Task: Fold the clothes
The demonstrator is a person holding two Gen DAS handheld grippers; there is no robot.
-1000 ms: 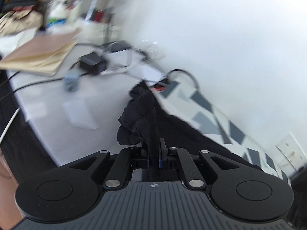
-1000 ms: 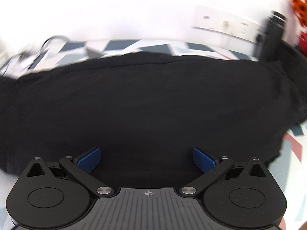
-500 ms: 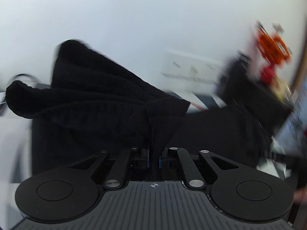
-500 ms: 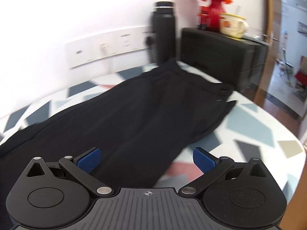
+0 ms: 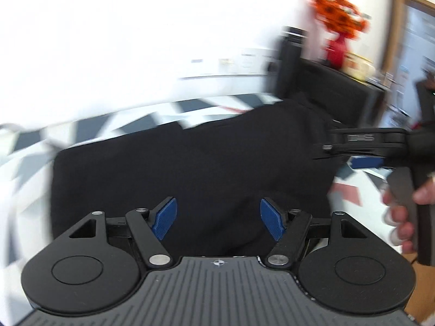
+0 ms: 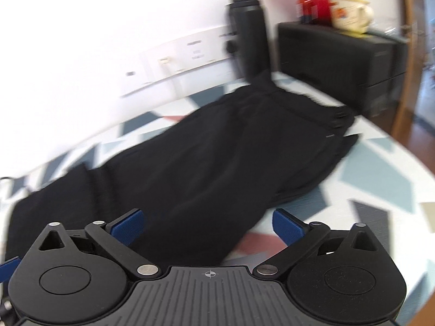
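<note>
**Fold laid down, left claw lets go**

As its jaws were opening, the left claw (image 5: pixel 218 218) released the black garment (image 5: pixel 190 163), which a second before it had carried pinched; nothing remained between its blue pads (image 5: pixel 164 218). The right claw (image 6: pixel 208 224) hovered wide apart, empty. The garment lay doubled on the patterned bench (image 6: pixel 380 190), so this fold looked finished. Far right, a cream mug (image 6: pixel 349 11) stood on a black box (image 6: pixel 339 62), contents unseen.

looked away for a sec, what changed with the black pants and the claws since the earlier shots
The left claw, earlier shut on a bunched end of the black pants, carried it across over the rest and let go; its jaws are opening with nothing pinched between them. The pants now lie doubled on the patterned table. The right claw stayed open and empty.
</note>
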